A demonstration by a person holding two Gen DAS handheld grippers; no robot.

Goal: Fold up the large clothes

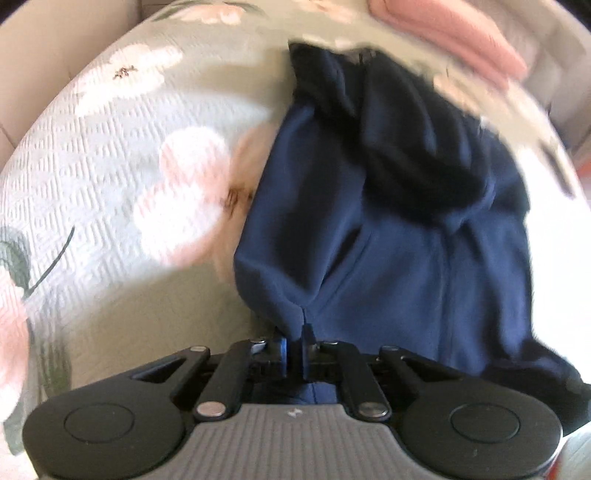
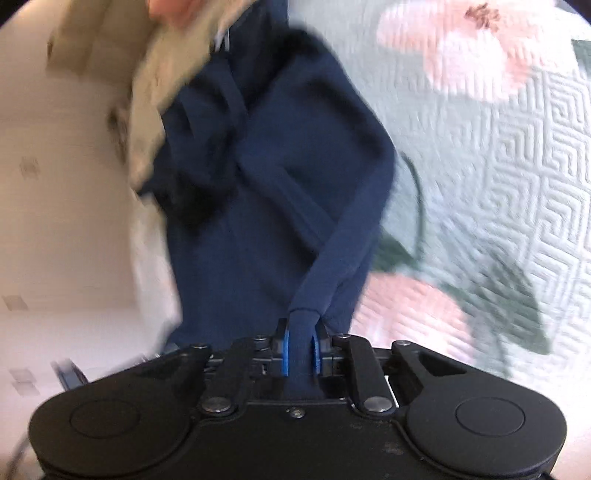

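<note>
A navy blue garment hangs lifted off a quilted floral bedspread. In the left wrist view my left gripper is shut on a thin edge of the navy cloth, which rises into a peak at the fingertips. In the right wrist view the same navy garment stretches away from my right gripper, whose blue pads pinch a thick bunched fold of it. Both views are blurred. The far end of the garment is dark and crumpled.
A pink folded cloth lies at the far right of the bed. A beige cloth lies against the garment's left side in the right wrist view. A pale tiled floor shows beyond the bedspread edge.
</note>
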